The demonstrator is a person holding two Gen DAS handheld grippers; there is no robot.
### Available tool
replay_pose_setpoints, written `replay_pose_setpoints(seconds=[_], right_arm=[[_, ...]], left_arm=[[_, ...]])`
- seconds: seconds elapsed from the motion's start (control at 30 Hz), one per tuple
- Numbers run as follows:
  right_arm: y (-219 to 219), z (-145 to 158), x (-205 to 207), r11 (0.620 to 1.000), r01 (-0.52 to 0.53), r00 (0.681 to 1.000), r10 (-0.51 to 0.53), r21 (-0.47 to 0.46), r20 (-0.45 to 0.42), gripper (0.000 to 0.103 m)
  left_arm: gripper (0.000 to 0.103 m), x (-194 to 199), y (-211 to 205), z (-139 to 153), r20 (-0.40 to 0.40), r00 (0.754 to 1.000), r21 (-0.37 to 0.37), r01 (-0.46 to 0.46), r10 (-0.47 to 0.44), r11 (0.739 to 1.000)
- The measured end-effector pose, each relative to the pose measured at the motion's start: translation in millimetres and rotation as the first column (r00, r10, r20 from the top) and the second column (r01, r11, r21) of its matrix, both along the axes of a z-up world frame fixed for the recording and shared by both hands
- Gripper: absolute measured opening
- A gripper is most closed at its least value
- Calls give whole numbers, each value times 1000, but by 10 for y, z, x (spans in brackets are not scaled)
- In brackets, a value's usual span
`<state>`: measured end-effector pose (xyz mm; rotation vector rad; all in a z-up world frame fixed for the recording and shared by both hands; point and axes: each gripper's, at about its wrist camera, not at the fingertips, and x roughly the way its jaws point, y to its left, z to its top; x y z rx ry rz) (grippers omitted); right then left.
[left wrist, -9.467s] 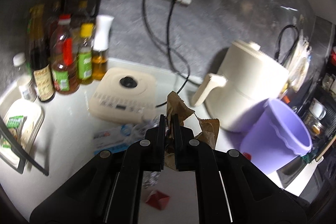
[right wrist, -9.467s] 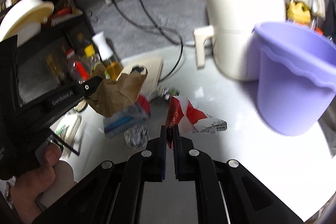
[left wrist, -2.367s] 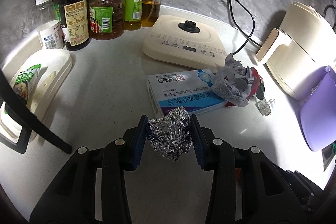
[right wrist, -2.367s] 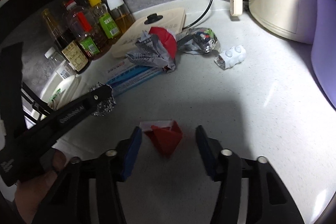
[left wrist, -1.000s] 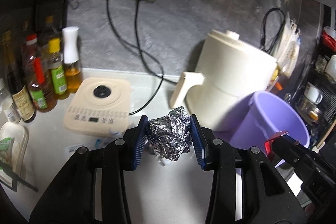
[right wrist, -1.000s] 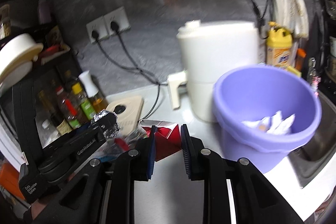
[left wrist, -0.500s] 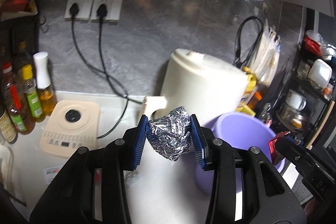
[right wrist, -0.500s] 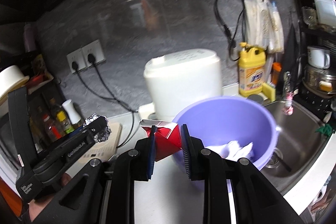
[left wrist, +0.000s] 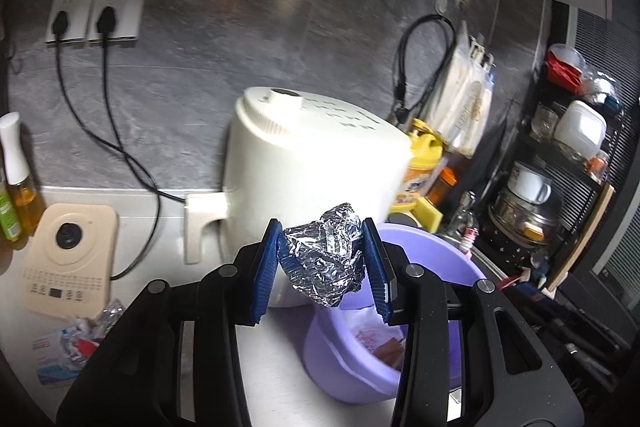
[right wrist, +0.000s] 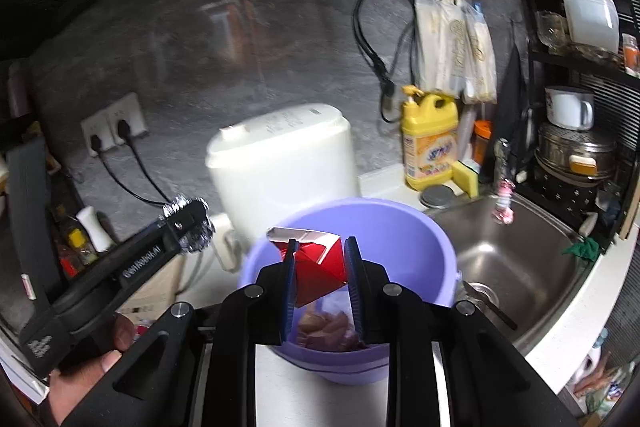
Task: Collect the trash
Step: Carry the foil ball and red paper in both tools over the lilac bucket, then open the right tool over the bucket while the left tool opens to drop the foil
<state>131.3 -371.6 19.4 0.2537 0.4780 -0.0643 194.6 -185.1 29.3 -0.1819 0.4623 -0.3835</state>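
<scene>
My left gripper (left wrist: 322, 235) is shut on a crumpled foil ball (left wrist: 326, 263). It hangs just left of and above the purple bucket (left wrist: 456, 263). My right gripper (right wrist: 319, 247) is over the purple bucket (right wrist: 404, 215) with a red and white paper carton (right wrist: 320, 267) between its blue pads. Its jaws are opening, and the carton still touches both pads. Paper scraps lie in the bottom of the bucket. In the right wrist view the left gripper (right wrist: 188, 221) with the foil ball (right wrist: 200, 233) sits to the left, held by a person's hand (right wrist: 92, 367).
A white air fryer (left wrist: 312, 155) stands right behind the bucket. A steel sink (right wrist: 520, 259) lies to its right, with a yellow detergent bottle (right wrist: 430, 143) behind. A beige cooker (left wrist: 68, 259) and loose wrappers (left wrist: 72, 343) sit left on the counter. A loaded rack (left wrist: 568, 187) stands at the far right.
Both grippers have swung right and upward, bringing the bucket from the side to under their fingers. The right jaws have widened slightly around the red carton. The foil stays gripped.
</scene>
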Motion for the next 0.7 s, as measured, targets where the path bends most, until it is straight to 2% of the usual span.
replay_pose_setpoints(seconds=[0.03, 0.07, 0.7], right_arm=[[-22, -18, 6, 1000, 4, 1000, -4, 7, -7, 42], [-55, -38, 8, 1000, 13, 1000, -13, 15, -12, 44], [-378, -126, -407, 990, 140, 989, -139, 6, -42, 44]], left_arm=[[41, 15, -43, -9, -1, 1000, 3, 10, -10, 1000], [41, 26, -57, -12, -3, 1000, 4, 15, -15, 1000], [43, -66, -537, -179, -49, 987, -13, 155, -155, 988]])
